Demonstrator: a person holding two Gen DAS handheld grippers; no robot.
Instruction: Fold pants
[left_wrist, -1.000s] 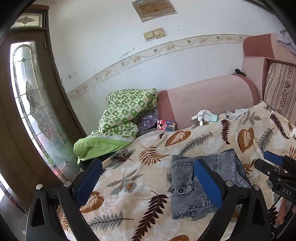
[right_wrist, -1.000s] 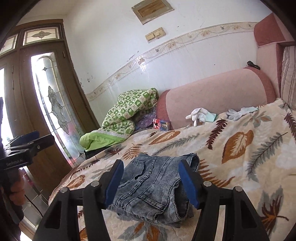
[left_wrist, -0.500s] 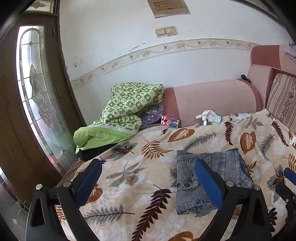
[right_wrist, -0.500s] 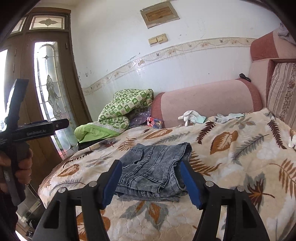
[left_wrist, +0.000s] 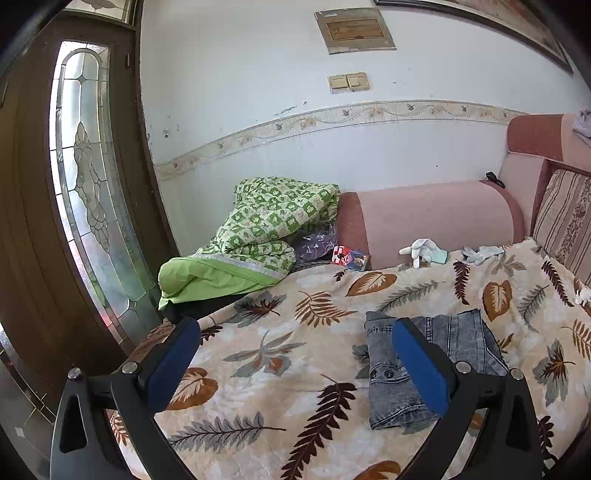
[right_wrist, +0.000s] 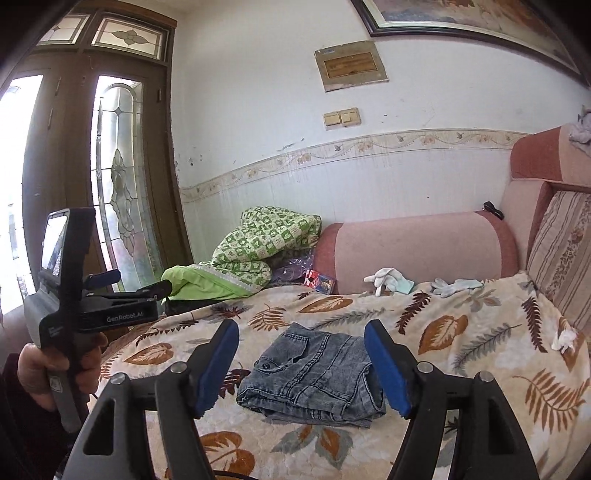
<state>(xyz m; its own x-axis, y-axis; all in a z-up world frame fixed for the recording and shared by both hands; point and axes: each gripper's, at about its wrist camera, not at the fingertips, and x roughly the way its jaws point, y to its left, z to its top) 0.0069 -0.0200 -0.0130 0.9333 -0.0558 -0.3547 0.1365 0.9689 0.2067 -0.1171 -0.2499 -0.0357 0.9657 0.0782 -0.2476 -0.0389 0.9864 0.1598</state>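
The grey denim pants (right_wrist: 314, 373) lie folded in a compact stack on the leaf-print bedspread (right_wrist: 461, 350). They also show in the left wrist view (left_wrist: 443, 354), low at the right. My right gripper (right_wrist: 301, 334) is open and empty, held back from and above the pants. My left gripper (left_wrist: 295, 326) is open and empty, off to the left of the pants. It also shows in the right wrist view (right_wrist: 135, 284), held in a hand at the far left.
A green checked quilt (left_wrist: 266, 229) is heaped at the bed's far left, with a pink bolster (left_wrist: 436, 218) along the wall. White gloves (left_wrist: 421, 249) and a small box (left_wrist: 351, 256) lie by the bolster. A glass-panelled door (left_wrist: 85, 206) stands at the left.
Both grippers have pulled back and up from the folded pants. The pants have not moved.
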